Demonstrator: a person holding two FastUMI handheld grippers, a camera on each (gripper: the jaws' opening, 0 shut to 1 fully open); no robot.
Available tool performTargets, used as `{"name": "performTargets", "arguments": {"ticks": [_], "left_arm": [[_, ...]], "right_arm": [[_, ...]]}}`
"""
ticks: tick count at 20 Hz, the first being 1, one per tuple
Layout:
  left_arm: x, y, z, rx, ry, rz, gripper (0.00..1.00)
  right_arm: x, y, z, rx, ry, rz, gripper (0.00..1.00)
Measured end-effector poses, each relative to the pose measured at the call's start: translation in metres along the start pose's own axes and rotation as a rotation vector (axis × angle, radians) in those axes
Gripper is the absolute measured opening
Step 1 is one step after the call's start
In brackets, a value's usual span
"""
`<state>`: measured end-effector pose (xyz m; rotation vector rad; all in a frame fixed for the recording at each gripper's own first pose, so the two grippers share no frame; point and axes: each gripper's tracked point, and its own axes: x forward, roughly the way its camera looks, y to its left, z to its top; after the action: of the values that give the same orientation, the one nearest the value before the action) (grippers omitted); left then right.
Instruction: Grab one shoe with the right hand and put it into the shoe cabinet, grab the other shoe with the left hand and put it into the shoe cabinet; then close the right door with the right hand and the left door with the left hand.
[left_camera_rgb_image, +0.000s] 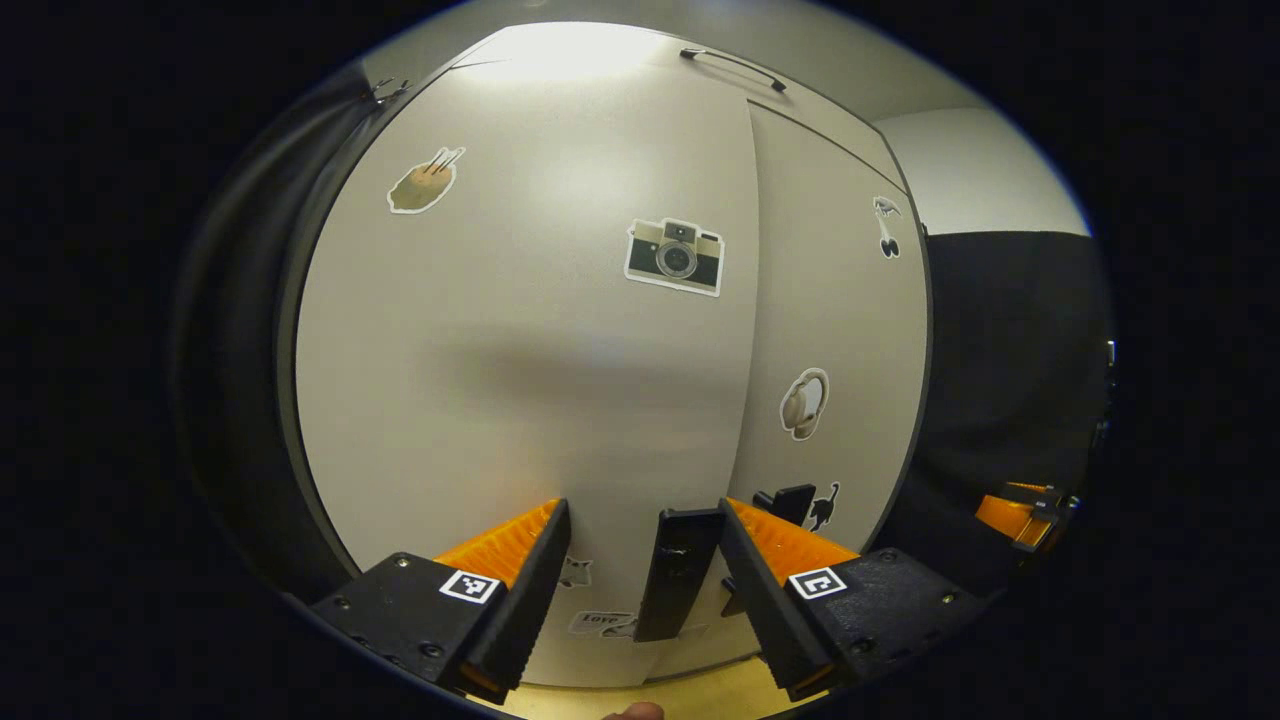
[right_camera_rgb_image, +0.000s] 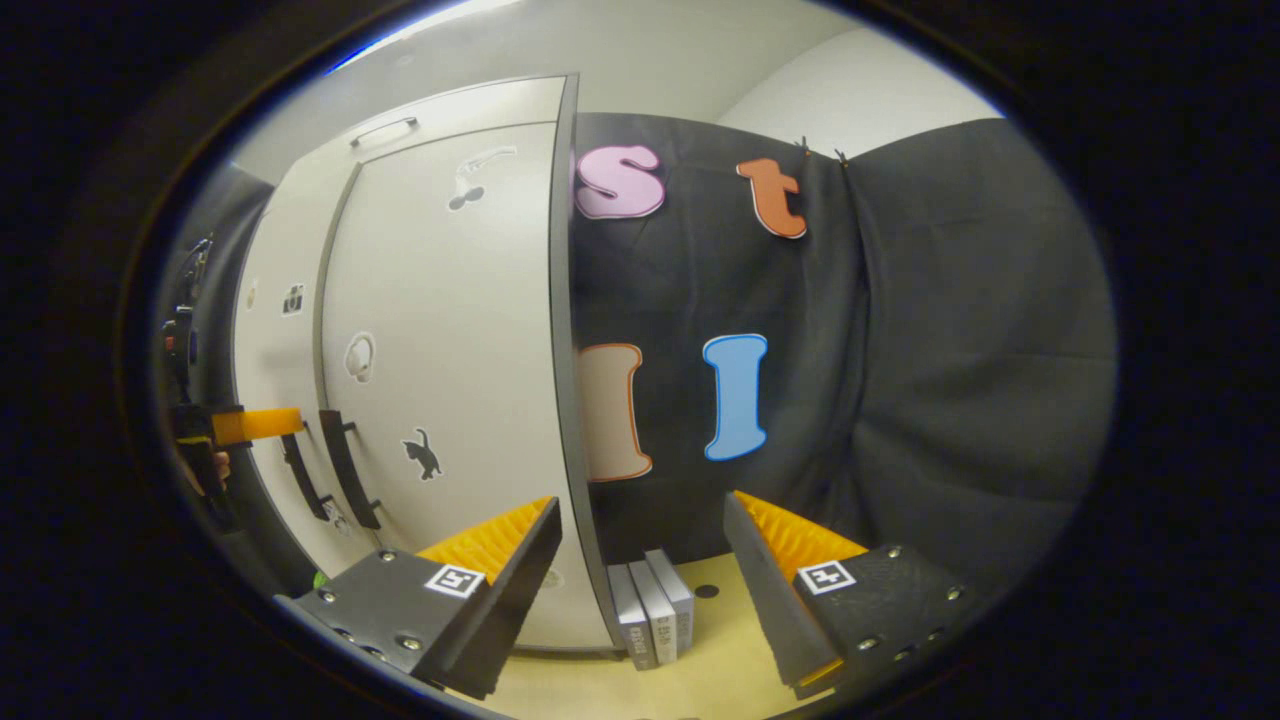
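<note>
Left gripper (left_camera_rgb_image: 640, 585) fingers spread, empty, straddling the left door's black bar handle (left_camera_rgb_image: 678, 572). Left door (left_camera_rgb_image: 520, 340) looks flush: smooth matte off-white panel, stickers. Right gripper (right_camera_rgb_image: 640, 590) fingers spread, empty, facing the shoe cabinet's (right_camera_rgb_image: 440, 330) right edge. Grey boxes (right_camera_rgb_image: 652, 605) on the wood floor (right_camera_rgb_image: 700, 660) beside it.

Pale wooden floor (right_camera_rgb_image: 720, 660); shoe cabinet (right_camera_rgb_image: 450, 400), upright grey blocks (right_camera_rgb_image: 655, 605) standing on it
</note>
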<state>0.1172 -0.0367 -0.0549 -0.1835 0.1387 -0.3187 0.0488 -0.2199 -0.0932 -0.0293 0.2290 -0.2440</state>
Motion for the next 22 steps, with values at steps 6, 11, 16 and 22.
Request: {"name": "performTargets", "arguments": {"ticks": [6,11,16,22], "left_arm": [[0.004,0.001,-0.003,0.029,0.011,0.017,0.89],[0.005,0.002,-0.003,0.027,0.008,0.014,0.89],[0.006,0.003,-0.008,0.012,0.028,0.026,0.89],[0.007,0.003,-0.009,0.008,0.023,0.029,0.90]], "right_arm": [[0.002,0.000,-0.002,-0.002,0.005,-0.002,0.98],[0.005,0.007,-0.004,-0.004,0.014,0.019,0.99],[0.001,0.019,-0.007,-0.016,0.018,0.055,0.99],[-0.010,0.026,-0.007,-0.044,0.011,0.083,0.99]]}}
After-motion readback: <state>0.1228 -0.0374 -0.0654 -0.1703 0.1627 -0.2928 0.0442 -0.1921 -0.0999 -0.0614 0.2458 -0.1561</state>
